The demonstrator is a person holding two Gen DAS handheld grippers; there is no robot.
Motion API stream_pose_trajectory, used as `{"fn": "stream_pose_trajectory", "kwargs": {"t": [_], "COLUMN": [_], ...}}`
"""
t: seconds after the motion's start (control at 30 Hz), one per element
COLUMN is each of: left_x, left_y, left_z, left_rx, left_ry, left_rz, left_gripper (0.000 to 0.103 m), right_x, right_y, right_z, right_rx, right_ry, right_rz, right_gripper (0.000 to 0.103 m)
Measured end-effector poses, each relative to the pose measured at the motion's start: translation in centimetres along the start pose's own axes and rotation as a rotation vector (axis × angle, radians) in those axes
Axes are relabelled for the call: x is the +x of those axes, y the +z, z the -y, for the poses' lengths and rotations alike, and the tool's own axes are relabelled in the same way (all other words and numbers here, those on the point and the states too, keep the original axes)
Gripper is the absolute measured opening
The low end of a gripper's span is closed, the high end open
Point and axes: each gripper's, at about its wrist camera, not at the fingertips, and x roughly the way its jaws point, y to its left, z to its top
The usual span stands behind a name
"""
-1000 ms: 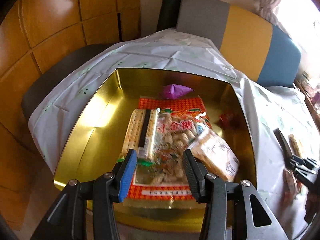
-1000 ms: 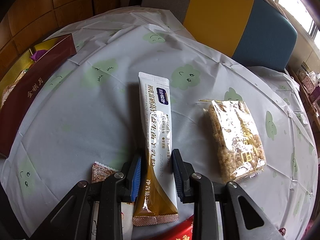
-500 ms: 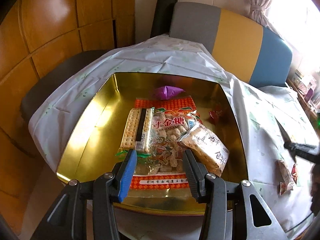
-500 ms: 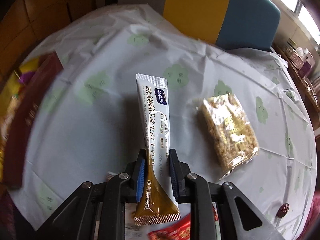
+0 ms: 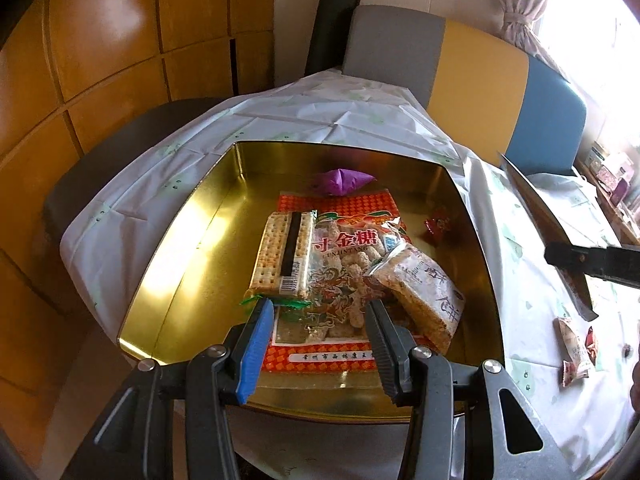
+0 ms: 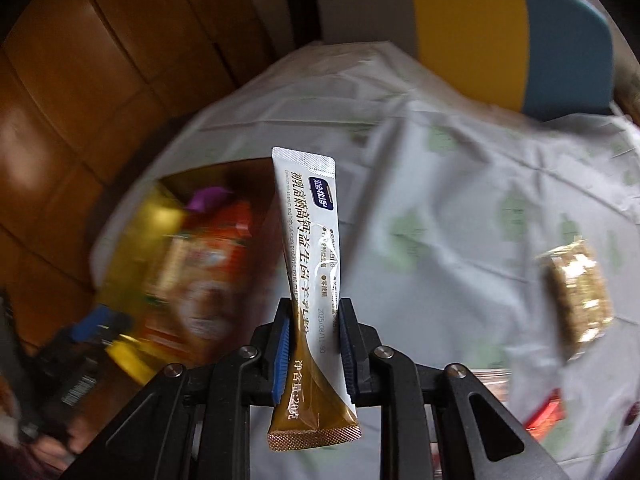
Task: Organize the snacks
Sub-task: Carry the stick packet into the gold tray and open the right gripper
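A gold tin holds a cracker pack, a big orange-red candy bag, a rice cake pack, a purple candy and a red candy. My left gripper hovers open over the tin's near edge with nothing between its fingers. My right gripper is shut on a white and gold stick sachet, held in the air above the tablecloth next to the blurred tin. In the left wrist view the right gripper shows at the right edge.
A gold-wrapped rice bar and a red wrapper lie on the white tablecloth to the right. Small wrapped snacks lie right of the tin. A grey, yellow and blue seat back stands behind the table.
My right gripper closed on the sachet, lifted it off the table and swung left towards the tin. My left gripper has stayed about where it was.
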Motion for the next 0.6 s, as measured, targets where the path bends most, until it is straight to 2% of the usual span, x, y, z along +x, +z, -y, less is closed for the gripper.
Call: {"fn": "stream_pose_trajectory", "kwargs": {"t": [0.17, 0.3, 0.47, 0.6], "left_x": [0.3, 0.8, 1.1, 1.2], "left_y": [-0.1, 0.0, -0.3, -0.4], "left_z": [-0.6, -1.2, -1.9, -1.6], "left_rx": [-0.014, -0.035, -0.050, -0.043], "left_ry": [0.008, 0.014, 0.019, 0.012], "left_rz": [-0.003, -0.018, -0.023, -0.029], "left_gripper": [0.049, 0.049, 0.049, 0.049], "right_x": [1.9, 4.1, 6.1, 6.9], "right_y": [0.9, 1.7, 2.5, 2.8], "right_z": [-3.0, -4.9, -6.6, -7.1], "right_rx": [0.051, 0.088, 0.130, 0.121], "right_ry": [0.110, 0.164, 0.194, 0.148], "right_rz": [-0.035, -0.061, -0.086, -0.077], "right_gripper": [0.022, 0.022, 0.022, 0.028]}}
